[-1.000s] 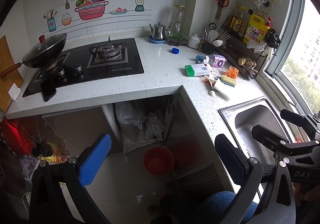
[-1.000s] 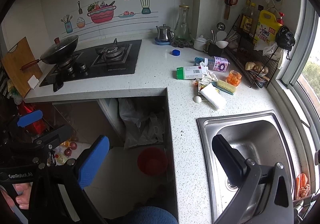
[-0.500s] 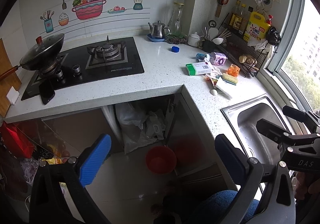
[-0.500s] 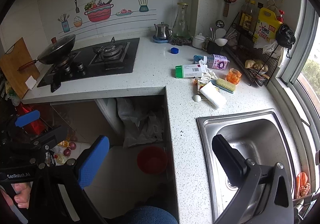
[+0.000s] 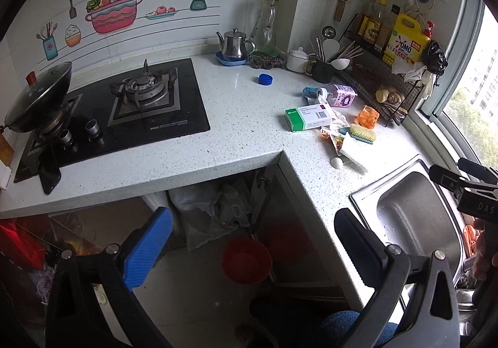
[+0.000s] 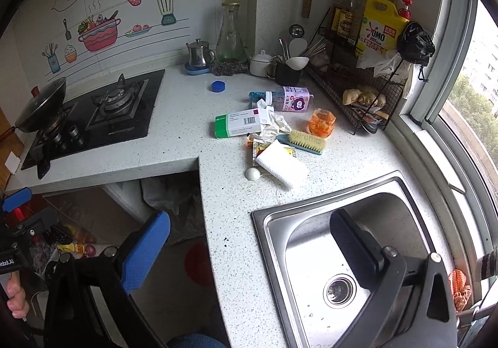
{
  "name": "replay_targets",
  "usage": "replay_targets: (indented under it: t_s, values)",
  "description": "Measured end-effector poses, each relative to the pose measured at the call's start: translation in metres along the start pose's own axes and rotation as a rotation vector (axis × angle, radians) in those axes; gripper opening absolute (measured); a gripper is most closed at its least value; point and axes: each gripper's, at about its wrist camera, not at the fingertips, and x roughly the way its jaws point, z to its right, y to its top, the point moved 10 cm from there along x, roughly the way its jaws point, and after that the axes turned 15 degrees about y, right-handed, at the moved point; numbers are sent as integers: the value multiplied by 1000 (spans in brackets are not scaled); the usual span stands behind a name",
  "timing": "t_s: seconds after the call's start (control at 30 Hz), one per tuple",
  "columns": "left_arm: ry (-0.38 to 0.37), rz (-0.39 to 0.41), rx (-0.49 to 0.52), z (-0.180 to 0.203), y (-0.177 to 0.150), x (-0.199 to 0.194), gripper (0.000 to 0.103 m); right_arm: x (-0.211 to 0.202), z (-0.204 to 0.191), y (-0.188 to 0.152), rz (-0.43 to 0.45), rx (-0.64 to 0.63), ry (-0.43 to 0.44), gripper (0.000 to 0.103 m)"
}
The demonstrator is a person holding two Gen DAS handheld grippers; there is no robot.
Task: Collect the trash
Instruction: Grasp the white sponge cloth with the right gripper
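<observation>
Two tongs hang released, left tongs (image 5: 249, 242) above the floor, right tongs (image 6: 249, 242) over the sink (image 6: 401, 192). The green carton (image 6: 239, 127) lies flat on the bench (image 6: 186, 130), long axis running left-right beside crumpled paper (image 6: 275, 125)

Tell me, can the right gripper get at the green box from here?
Probably yes. The right gripper is open and holds nothing, and the green box lies on the counter with its near side uncovered; crumpled paper crowds only its right end.

From my remote station I see a speckled stone-look countertop (image 6: 174, 142), brushed stainless-steel sink (image 6: 314, 217), glossy black glass hob (image 5: 149, 117), cardboard medicine box (image 6: 239, 127) and crumpled paper (image 6: 275, 127).
</observation>
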Motion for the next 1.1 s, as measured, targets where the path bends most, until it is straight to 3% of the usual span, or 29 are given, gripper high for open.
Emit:
replay_targets:
  t_s: [0.17, 0.33, 0.5, 0.67, 0.77, 0.87, 0.97, 1.1]
  values:
    - [-2, -35, 70, 25, 29, 38, 103, 33, 43, 23, -36, 33, -27, 103]
    - [-13, -63, 145, 55, 54, 72, 103, 81, 71, 35, -147, 6, -41, 103]
    - [-47, -120, 178, 84, 67, 112, 103, 127, 83, 46, -228, -62, -4, 103]
    - [-52, -186, 212, 109, 67, 149, 103, 175, 97, 35, -318, -71, 38, 102]
    - [-57, -221, 237, 120, 60, 162, 103, 199, 100, 21, -378, -65, 71, 90]
    - [-60, -248, 256, 127, 54, 172, 103, 214, 102, 9, -420, -122, 43, 76]
    - [-63, -269, 266, 132, 49, 179, 103, 224, 106, -1, -449, -148, 36, 70]
    - [-59, -277, 284, 135, 47, 182, 103, 226, 114, -8, -465, -109, 67, 45]
